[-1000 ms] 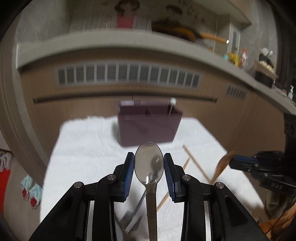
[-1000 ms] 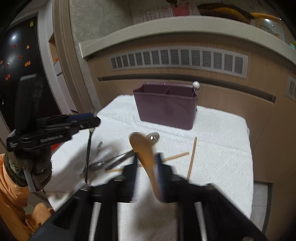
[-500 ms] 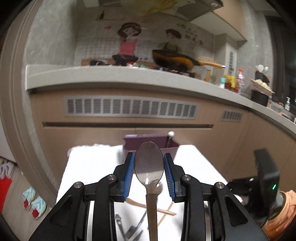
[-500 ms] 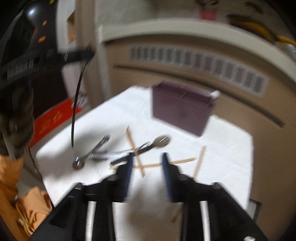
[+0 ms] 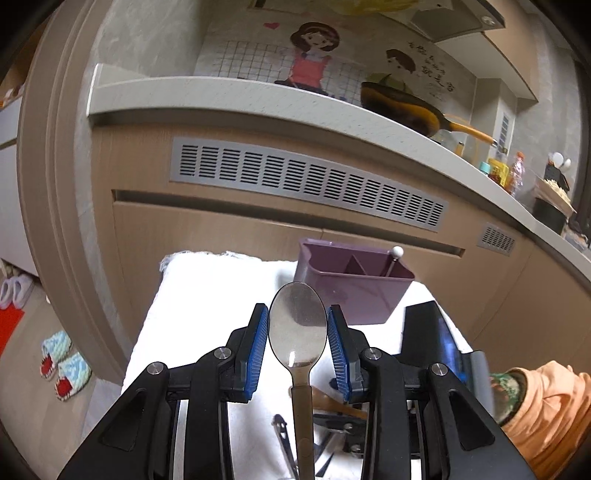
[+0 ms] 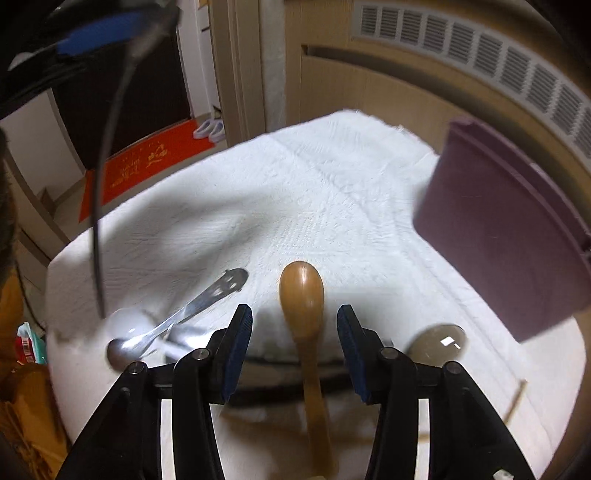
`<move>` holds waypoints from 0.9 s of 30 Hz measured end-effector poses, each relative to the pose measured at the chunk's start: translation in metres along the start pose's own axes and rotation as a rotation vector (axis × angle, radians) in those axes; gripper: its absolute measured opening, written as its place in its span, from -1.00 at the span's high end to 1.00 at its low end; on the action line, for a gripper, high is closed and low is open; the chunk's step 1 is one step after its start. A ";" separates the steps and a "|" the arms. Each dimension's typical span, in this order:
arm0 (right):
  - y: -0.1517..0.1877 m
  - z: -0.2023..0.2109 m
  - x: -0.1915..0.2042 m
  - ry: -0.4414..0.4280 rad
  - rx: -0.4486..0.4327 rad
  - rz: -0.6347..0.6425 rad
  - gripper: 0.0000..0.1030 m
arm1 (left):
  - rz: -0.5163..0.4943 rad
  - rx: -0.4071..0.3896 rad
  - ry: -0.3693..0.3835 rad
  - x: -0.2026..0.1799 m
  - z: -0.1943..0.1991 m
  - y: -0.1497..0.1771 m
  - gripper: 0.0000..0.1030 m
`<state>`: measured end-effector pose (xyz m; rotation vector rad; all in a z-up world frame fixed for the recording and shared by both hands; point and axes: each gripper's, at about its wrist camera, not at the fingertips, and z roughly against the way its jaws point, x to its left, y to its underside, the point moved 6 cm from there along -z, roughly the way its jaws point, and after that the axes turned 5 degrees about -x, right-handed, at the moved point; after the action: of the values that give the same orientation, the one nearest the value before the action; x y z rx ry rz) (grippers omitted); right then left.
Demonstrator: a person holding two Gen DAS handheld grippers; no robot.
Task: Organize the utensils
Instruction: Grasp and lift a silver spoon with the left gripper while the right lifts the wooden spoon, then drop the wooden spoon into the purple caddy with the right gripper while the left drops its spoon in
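My left gripper (image 5: 297, 328) is shut on a metal spoon (image 5: 297, 332), bowl up between the blue pads, held above the white cloth (image 5: 207, 295). The purple divided caddy (image 5: 354, 284) stands beyond it with a white-tipped stick (image 5: 396, 254) inside. My right gripper (image 6: 294, 332) stands open low over the cloth (image 6: 295, 192). A wooden spoon (image 6: 303, 295) lies between its fingers, which do not touch it. The caddy (image 6: 506, 240) is at the right. A metal spoon (image 6: 177, 321) and a second spoon bowl (image 6: 437, 341) lie on the cloth.
A kitchen counter (image 5: 258, 99) with a vent grille (image 5: 306, 184) and a frying pan (image 5: 402, 107) stands behind the table. Slippers (image 5: 62, 362) lie on the floor at the left. Chopsticks (image 6: 515, 402) lie at the cloth's right. The left gripper (image 6: 99, 33) hangs at upper left.
My left gripper rose and tilted up with the metal spoon. My right gripper swung left and dropped low over the cloth; the wooden spoon now lies between its open fingers.
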<state>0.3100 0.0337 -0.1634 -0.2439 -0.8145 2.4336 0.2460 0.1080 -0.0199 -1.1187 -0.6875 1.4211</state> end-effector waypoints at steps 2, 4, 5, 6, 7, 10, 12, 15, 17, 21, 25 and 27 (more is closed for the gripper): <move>0.001 -0.010 -0.002 0.006 0.009 0.002 0.12 | 0.011 0.005 0.000 0.003 -0.004 0.002 0.35; 0.001 -0.018 -0.002 0.009 0.007 0.003 0.15 | 0.022 0.011 0.000 0.005 -0.007 0.004 0.35; -0.001 -0.019 -0.002 0.008 0.002 0.003 0.23 | 0.027 0.016 -0.001 0.006 -0.009 0.006 0.35; -0.001 -0.019 -0.002 0.007 0.001 0.001 0.35 | 0.030 0.020 -0.002 0.006 -0.010 0.007 0.35; -0.003 -0.018 -0.002 0.017 0.002 -0.002 0.46 | 0.033 0.024 -0.002 0.006 -0.011 0.007 0.35; -0.006 -0.004 -0.001 0.024 -0.036 -0.032 0.46 | 0.032 0.025 -0.006 0.003 -0.010 0.008 0.35; -0.007 0.020 -0.003 0.021 -0.084 -0.072 0.46 | 0.014 0.010 -0.015 -0.005 -0.004 0.008 0.35; -0.007 0.069 -0.011 0.026 -0.188 -0.149 0.46 | -0.019 -0.022 -0.019 -0.020 0.002 0.007 0.35; -0.007 0.110 -0.018 0.046 -0.278 -0.194 0.46 | -0.047 -0.051 -0.011 -0.035 0.006 0.002 0.35; -0.017 0.186 -0.031 0.120 -0.456 -0.240 0.46 | -0.100 -0.115 0.024 -0.068 0.009 -0.023 0.35; -0.054 0.261 -0.051 0.265 -0.629 -0.212 0.46 | -0.161 -0.231 0.045 -0.099 0.008 -0.076 0.35; -0.070 0.289 -0.063 0.318 -0.678 -0.204 0.46 | -0.179 -0.291 0.065 -0.115 0.005 -0.112 0.35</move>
<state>0.2973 -0.0993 0.1093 -0.7368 -1.4060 1.7934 0.2763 0.0183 0.1102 -1.2871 -0.9452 1.1517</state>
